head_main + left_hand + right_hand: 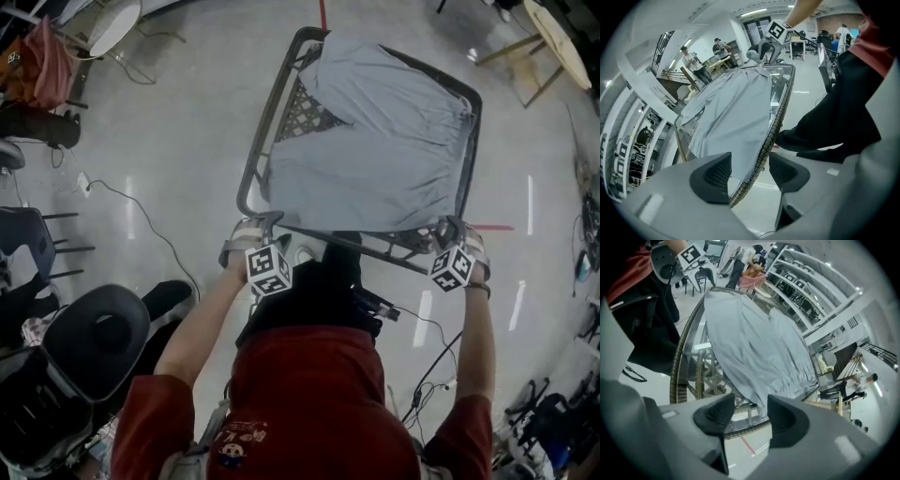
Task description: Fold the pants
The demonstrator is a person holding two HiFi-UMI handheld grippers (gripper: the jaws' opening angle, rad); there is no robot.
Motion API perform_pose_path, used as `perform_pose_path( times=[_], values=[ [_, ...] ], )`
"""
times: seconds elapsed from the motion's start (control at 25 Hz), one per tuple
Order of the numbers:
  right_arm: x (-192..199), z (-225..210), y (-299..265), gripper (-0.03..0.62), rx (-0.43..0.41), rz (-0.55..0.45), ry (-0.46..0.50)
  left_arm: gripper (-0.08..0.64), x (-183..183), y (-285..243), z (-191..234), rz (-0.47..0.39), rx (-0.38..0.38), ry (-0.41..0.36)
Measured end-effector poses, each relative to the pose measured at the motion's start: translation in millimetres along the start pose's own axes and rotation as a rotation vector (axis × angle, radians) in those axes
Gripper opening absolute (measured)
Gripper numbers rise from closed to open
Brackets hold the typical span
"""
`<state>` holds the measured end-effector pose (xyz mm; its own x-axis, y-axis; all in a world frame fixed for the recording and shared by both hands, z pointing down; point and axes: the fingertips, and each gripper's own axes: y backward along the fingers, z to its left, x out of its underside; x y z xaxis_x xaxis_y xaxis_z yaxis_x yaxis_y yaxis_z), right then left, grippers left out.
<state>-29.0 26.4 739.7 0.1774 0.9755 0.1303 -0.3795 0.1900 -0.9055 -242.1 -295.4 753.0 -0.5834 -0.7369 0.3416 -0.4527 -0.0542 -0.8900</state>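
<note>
- Pale glossy floor [187,141] all round, cables trailing over it; black chair [94,337] at lower left of the head view.
- Worktop [251,169]: glass top inside a raised woven rim, lattice frame showing beneath.
- Grey pants [375,141] lie spread flat within that rim and cover most of the top. Gathered waistband toward the right edge; far-left corner of the glass bare.
- Left tongs [750,161]: spread at the near-left corner, with the rim and the pants' edge between the jaws and the pads not pressing.
- Right tongs [750,403]: spread at the near-right corner, with a pants corner between the jaws, unpinched.
</note>
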Motion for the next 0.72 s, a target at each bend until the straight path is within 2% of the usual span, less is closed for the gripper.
perform_pose_path(
  times=[0.12, 0.28, 0.4, 0.52, 0.64, 0.72],
  values=[
    [13.4, -8.2, -14.2, 0.212, -0.019, 0.042, 0.075, 0.262, -0.1, -8.4, 2.7, 0.013, 0.010, 0.005],
    [9.0, -12.9, -33.1, 0.213, -0.062, 0.051, 0.139, 0.261, 2.4, -15.9, 4.3, 0.032, 0.038, 0.007],
    [7.6, -15.9, -43.0, 0.213, -0.108, 0.051, 0.160, 0.252, 2.0, -18.6, 1.8, 0.040, 0.085, -0.033],
    [7.2, -18.8, -44.9, 0.213, -0.168, 0.049, 0.163, 0.202, 5.3, -19.7, -2.8, 0.068, 0.137, -0.093],
    [6.6, -16.4, -44.0, 0.195, -0.214, 0.045, 0.138, 0.120, 9.8, -21.6, -13.7, 0.090, 0.208, -0.100],
    [7.3, -11.6, -43.5, 0.167, -0.230, 0.043, 0.122, 0.092, 13.1, -22.6, -17.8, 0.101, 0.221, -0.104]
  ],
)
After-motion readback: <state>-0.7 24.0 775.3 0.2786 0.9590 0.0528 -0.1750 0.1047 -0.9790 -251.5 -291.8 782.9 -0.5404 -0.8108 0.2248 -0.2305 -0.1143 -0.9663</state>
